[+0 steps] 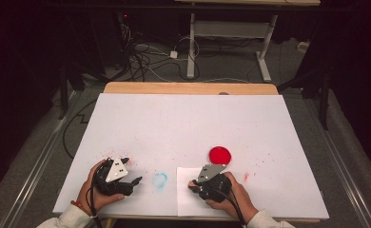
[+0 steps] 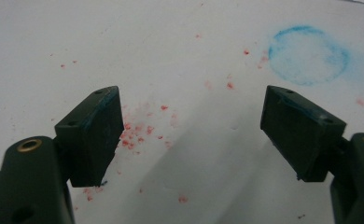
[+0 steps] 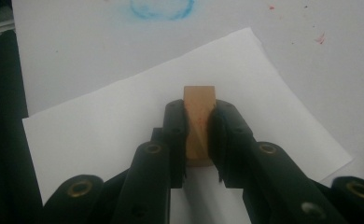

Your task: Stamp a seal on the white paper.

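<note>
Tongs (image 3: 199, 135) clamped on wooden block (image 3: 199, 121) over paper sheet (image 3: 101, 126)

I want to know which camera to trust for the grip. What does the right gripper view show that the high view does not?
Right gripper view: a wooden block clamped between the right gripper jaws. High view: a red disc, the open left gripper, and the table's wooden edge. Both: the paper sheet and the blue ring stain.
</note>
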Action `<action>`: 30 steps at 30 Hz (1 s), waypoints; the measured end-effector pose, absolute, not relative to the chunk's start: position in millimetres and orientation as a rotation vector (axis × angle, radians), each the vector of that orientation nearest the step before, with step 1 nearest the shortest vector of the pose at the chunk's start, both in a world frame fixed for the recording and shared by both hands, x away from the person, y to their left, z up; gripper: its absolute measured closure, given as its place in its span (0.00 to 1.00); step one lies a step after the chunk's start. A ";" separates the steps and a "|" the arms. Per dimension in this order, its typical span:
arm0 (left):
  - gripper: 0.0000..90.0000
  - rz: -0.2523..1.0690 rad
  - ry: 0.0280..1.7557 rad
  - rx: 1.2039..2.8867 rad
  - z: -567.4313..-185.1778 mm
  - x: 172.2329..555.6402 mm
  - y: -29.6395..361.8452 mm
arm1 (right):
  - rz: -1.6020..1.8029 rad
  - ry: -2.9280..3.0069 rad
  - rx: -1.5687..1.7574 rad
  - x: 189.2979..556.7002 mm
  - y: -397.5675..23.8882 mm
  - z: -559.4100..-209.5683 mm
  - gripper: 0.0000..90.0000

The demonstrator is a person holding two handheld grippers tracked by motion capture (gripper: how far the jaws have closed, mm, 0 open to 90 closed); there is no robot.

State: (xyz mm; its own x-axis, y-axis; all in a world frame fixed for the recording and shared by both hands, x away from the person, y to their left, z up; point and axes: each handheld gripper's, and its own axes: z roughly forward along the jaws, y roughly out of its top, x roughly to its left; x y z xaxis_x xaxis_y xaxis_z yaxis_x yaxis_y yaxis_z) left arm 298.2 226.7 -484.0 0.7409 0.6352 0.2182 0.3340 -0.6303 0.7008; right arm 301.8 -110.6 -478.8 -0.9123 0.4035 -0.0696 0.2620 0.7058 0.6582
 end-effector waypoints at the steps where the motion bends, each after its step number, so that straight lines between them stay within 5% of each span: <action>1: 0.23 0.600 0.726 2.285 -484.0 298.2 226.4 | 0.995 2.704 0.533 301.5 -110.7 -478.9 0.85; 30: 0.23 0.574 0.751 2.277 -487.2 302.4 226.8 | 0.973 2.715 0.530 302.2 -108.9 -477.7 0.85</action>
State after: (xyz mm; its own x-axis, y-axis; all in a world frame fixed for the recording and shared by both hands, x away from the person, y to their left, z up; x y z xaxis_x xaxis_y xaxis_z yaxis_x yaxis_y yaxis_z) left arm 302.4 226.8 -487.2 0.7383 0.6465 0.1923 0.3548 -0.6147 0.7044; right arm 302.2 -108.9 -477.7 -0.9134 0.4003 -0.0739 0.2623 0.7176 0.6452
